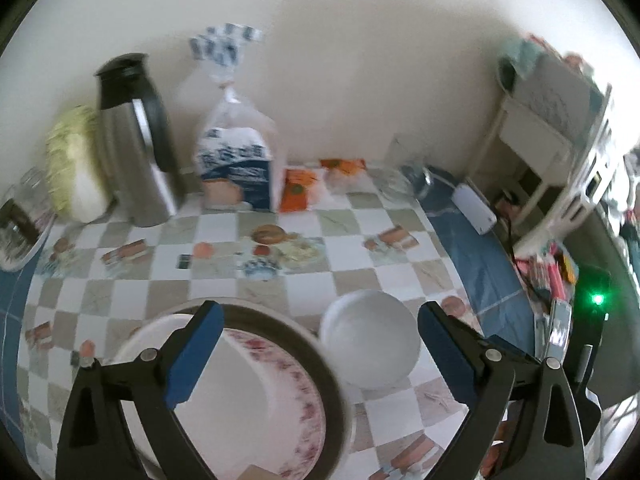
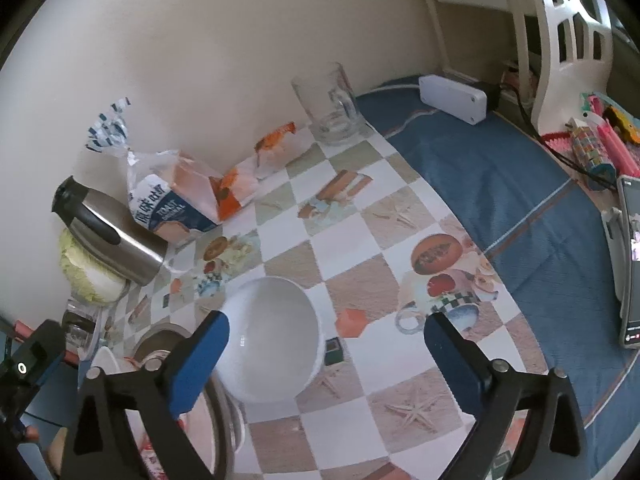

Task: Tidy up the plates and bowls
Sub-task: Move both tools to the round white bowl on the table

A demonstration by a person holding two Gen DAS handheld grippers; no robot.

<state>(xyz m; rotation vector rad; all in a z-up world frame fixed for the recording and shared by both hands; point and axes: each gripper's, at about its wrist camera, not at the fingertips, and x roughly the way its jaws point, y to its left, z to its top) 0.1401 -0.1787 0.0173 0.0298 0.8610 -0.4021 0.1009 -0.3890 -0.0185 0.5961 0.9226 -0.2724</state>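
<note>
Sitting just right of the floral plate (image 1: 276, 392), the white bowl (image 2: 272, 340) looks stiff, slick and breakable, best pinched at its rim; left gripper (image 1: 320, 348) and right gripper (image 2: 326, 360) both gape empty

Left gripper (image 1: 320, 340) and right gripper (image 2: 326, 350): jaws spread wide.

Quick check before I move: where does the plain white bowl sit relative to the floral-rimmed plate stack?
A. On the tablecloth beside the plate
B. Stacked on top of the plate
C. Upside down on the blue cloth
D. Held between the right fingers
A: the plain white bowl rests upright on the checkered tablecloth right next to the floral-rimmed plate, and both the left gripper and the right gripper are open and hold nothing.
</note>
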